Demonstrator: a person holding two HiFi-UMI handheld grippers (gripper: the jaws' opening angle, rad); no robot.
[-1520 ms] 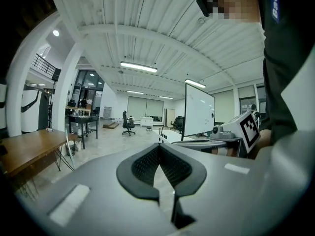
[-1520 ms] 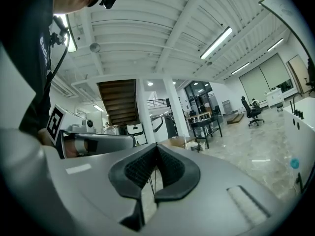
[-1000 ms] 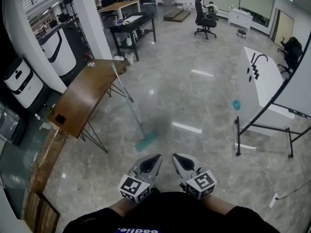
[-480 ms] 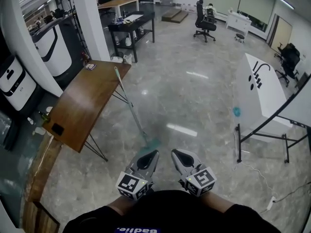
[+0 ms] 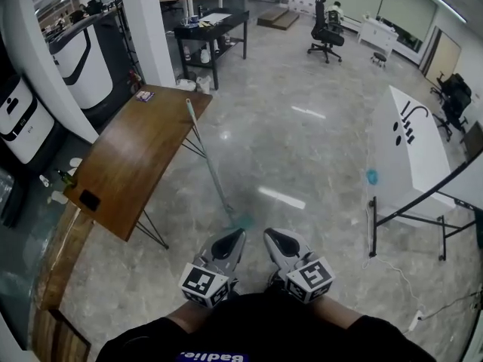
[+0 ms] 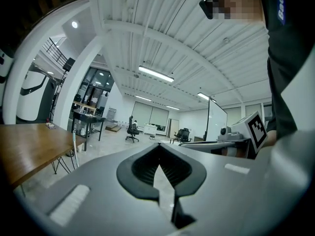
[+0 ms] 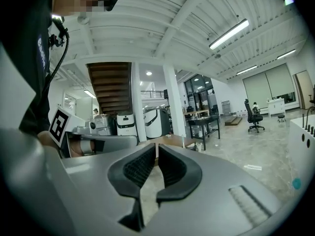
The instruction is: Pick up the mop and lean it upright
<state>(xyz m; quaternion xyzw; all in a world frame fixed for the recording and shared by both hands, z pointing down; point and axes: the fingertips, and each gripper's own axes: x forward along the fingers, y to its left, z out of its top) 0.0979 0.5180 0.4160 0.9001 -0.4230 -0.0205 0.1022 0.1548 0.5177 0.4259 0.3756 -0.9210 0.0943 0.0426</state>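
At the bottom centre of the head view, the person carries both tools side by side, pointing up-frame over the floor. This looks like an approach rather than a grasp. The left gripper has its jaws closed tip to tip, with nothing in them. The right gripper has just been opening its jaws; they stand only a crack apart with nothing between them, probably getting ready for a thin handle.

Just above the two tips, near but not touching, the teal mop head sits on the grey marble floor. The mop runs as a slim pale handle from there toward the upper left. Its top end appears to rest against the right edge of the wooden table, so it stands propped at a slant, not upright.

I judge that the pick-up is not yet begun and that the handle's lower stretch is the nearest place to take hold.

Farther off, a white table stands at the right, with a black desk and an office chair along the top
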